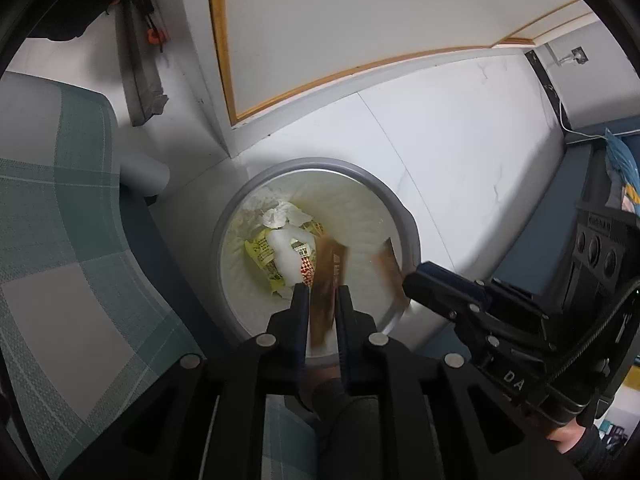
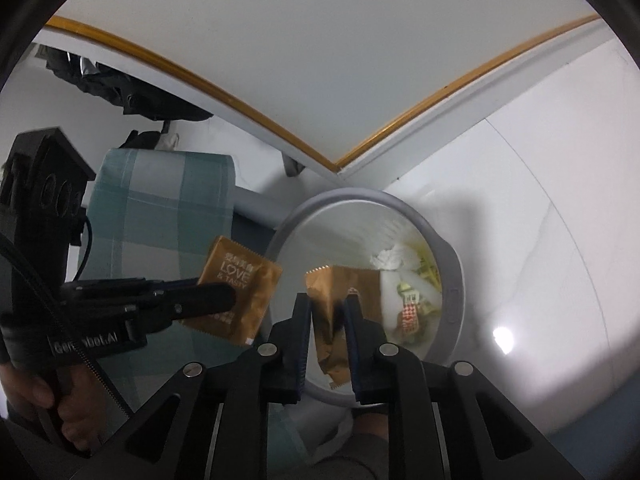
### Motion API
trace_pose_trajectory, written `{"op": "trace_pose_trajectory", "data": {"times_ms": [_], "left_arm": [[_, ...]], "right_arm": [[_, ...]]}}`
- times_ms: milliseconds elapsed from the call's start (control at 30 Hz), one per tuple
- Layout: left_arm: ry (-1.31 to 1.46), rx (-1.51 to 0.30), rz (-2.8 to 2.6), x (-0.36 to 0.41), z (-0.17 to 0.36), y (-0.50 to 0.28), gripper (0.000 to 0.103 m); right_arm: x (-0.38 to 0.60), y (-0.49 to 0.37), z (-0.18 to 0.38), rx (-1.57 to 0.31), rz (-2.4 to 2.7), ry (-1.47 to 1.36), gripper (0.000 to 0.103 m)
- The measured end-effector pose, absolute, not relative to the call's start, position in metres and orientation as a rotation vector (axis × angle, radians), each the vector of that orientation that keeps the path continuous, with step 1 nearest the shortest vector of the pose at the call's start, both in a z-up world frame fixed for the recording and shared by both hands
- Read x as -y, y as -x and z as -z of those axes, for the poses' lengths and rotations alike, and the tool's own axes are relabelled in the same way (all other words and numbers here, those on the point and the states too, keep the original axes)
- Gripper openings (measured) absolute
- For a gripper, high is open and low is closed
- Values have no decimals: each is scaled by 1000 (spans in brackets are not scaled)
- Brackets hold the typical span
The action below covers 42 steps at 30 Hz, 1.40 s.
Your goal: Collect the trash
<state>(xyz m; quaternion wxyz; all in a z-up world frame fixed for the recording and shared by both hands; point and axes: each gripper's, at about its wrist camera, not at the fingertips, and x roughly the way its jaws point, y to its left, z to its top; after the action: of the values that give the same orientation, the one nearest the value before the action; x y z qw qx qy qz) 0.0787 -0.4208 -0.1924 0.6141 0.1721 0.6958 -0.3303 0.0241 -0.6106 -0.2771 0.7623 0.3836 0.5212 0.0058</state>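
A round grey bin (image 1: 408, 216) with a white liner holds tissues and yellow wrappers. My left gripper (image 1: 322, 290) points down over its near side, jaws a little apart. A brown snack wrapper (image 1: 326, 276), blurred, hangs loose between its fingers. In the right wrist view this wrapper (image 2: 240, 280) reads "LOVE & TASTY" at the left gripper (image 2: 232, 298), left of the bin's rim (image 2: 452, 256). My right gripper (image 2: 326, 300) is above the bin, slightly open, with a crumpled brown wrapper (image 2: 344, 280) between its fingers and not clearly pinched.
A green-and-white checked chair (image 1: 60, 220) stands close to the bin's left side. A white wall panel with yellow trim (image 1: 360, 68) rises behind the bin. White floor tiles (image 1: 460, 140) lie to the right, then dark blue furniture (image 1: 540, 220). A person's hand (image 2: 32, 400) holds the left gripper.
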Motion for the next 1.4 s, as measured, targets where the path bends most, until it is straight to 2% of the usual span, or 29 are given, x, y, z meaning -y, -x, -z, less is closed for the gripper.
{"op": "trace_pose_trajectory", "data": {"times_ms": [33, 167, 233, 300, 500, 633, 767, 967, 1100, 1200, 1400], "left_arm": [[-391, -1611, 763, 421, 193, -79, 9], [-407, -1619, 739, 421, 196, -79, 20], [-398, -1618, 734, 420, 197, -80, 26], [-382, -1597, 731, 419, 193, -81, 38], [-395, -1482, 738, 412, 164, -77, 62], [-374, -1421, 720, 403, 143, -77, 64], [-352, -1336, 681, 392, 121, -80, 74], [-313, -1233, 660, 374, 91, -73, 76], [-289, -1171, 641, 363, 76, -69, 84], [-274, -1139, 635, 358, 69, -65, 85], [-255, -1104, 631, 352, 58, -59, 85]], "right_arm": [[611, -23, 278, -1137, -16, -837, 18], [613, -21, 280, -1134, -14, -848, 34], [613, -20, 280, -1135, -6, -851, 36], [616, -14, 278, -1135, 9, -855, 40], [625, -1, 261, -1134, 53, -843, 50], [631, 3, 242, -1120, 69, -837, 51], [632, 5, 215, -1083, 79, -806, 56], [628, 9, 177, -1049, 100, -754, 64], [625, 13, 156, -1032, 100, -732, 69], [620, 16, 143, -1028, 109, -707, 75], [612, 23, 125, -1025, 120, -685, 79]]}}
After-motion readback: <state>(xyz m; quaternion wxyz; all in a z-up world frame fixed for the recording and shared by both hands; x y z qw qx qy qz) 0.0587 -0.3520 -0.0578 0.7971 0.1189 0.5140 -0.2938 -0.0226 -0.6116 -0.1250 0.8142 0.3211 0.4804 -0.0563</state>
